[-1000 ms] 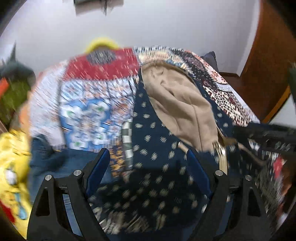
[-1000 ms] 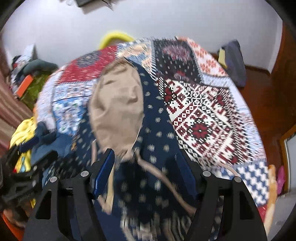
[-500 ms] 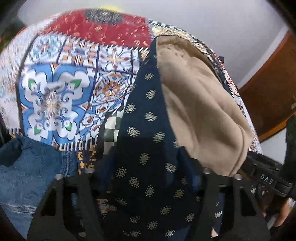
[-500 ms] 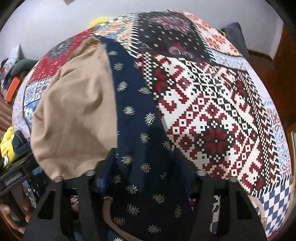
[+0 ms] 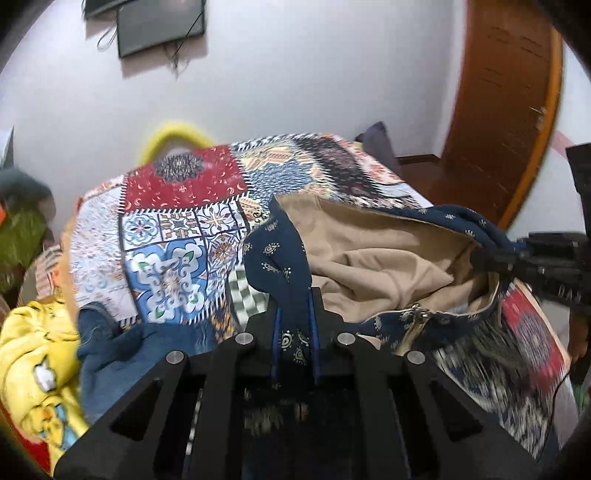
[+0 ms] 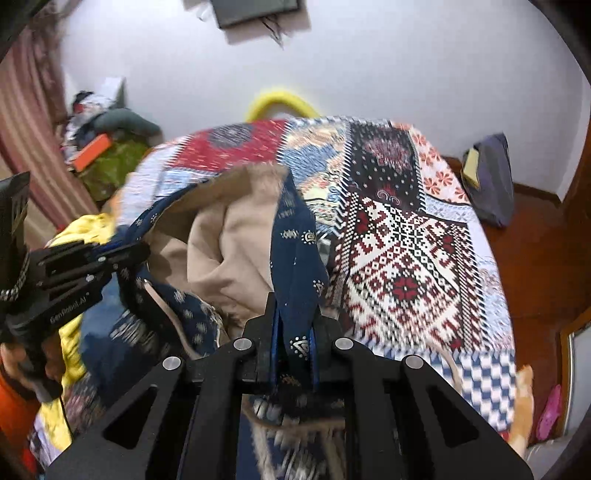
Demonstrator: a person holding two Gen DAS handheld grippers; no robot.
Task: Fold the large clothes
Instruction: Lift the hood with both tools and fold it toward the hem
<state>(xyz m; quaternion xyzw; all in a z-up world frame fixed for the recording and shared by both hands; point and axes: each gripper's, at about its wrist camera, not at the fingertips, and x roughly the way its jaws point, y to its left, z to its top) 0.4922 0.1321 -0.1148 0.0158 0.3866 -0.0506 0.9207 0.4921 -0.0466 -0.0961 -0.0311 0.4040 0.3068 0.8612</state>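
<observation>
Jacket (image 5: 373,258) is hanging pinched tight in your left gripper (image 5: 293,332) and right gripper (image 6: 294,338), so you are lifting; lay it flat next.

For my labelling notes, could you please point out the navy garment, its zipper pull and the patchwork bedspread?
navy garment (image 5: 275,254), left wrist view, printed edge.
zipper pull (image 5: 416,309), left wrist view, metal tab.
patchwork bedspread (image 6: 402,258), right wrist view, red-and-white patch.

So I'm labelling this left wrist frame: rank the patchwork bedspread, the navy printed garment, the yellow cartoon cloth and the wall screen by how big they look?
1. patchwork bedspread
2. navy printed garment, with its tan lining
3. yellow cartoon cloth
4. wall screen

The garment hangs close to the lens, so its rank against the bedspread is unsure.
</observation>
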